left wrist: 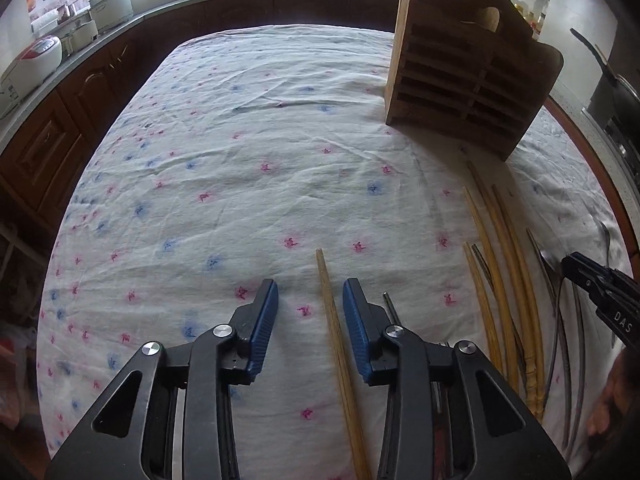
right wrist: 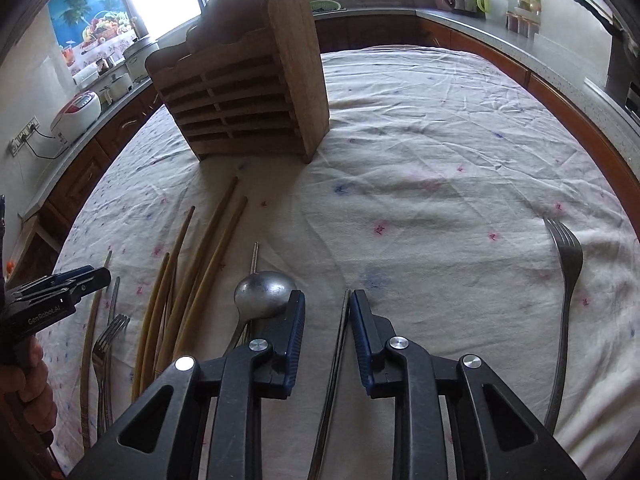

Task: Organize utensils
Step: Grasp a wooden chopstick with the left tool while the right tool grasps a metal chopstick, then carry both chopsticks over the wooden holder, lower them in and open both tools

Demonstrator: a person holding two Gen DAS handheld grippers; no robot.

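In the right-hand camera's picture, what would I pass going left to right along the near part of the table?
The other black gripper held in a hand → small steel fork → bundle of long wooden chopsticks → round steel ladle bowl → thin dark metal chopsticks between this camera's gripper → long steel fork lying alone.

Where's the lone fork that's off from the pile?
Right wrist view, far right: the fork lies alone on the tablecloth, tines pointing away, right of the right gripper and well apart from the chopsticks and spoon.
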